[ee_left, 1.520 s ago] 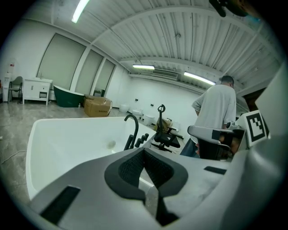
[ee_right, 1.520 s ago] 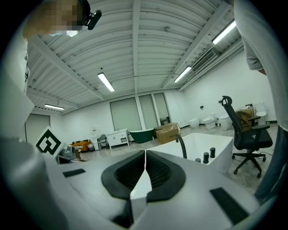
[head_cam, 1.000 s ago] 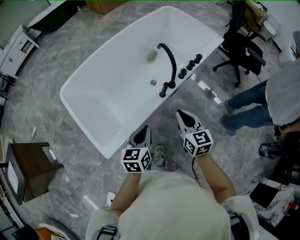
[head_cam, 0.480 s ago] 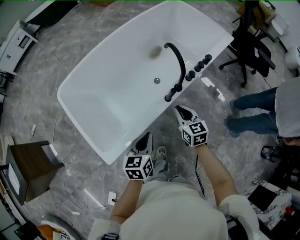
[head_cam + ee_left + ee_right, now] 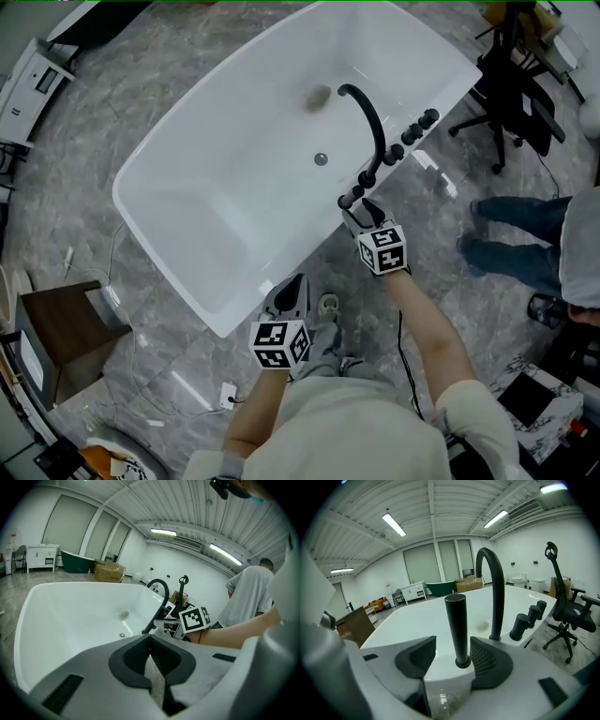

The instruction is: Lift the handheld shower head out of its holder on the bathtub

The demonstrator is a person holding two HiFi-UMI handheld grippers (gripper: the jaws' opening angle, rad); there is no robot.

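Observation:
The handheld shower head (image 5: pixel 456 620) is a slim black cylinder standing upright in its holder on the white bathtub's rim (image 5: pixel 445 679). In the head view the shower head (image 5: pixel 348 198) is the nearest black post on the rim (image 5: pixel 281 253). My right gripper (image 5: pixel 453 642) straddles it; the jaws are opening, with one pad on each side of the stem and not pressing it. From above, the right gripper (image 5: pixel 362 212) sits at the rim. My left gripper (image 5: pixel 292 284) hangs shut and empty outside the tub's near side, its jaws (image 5: pixel 150 641) closed together.
A black arched spout (image 5: pixel 367 112) and three black knobs (image 5: pixel 413 137) stand just beyond the shower head. A black office chair (image 5: pixel 511 84) and a standing person's legs (image 5: pixel 520 248) are at the right. A wooden side table (image 5: pixel 56 328) and floor cables lie at the left.
My right gripper has moved forward and down to the tub rim and its jaws have parted around the shower head. The left gripper has sunk a little.

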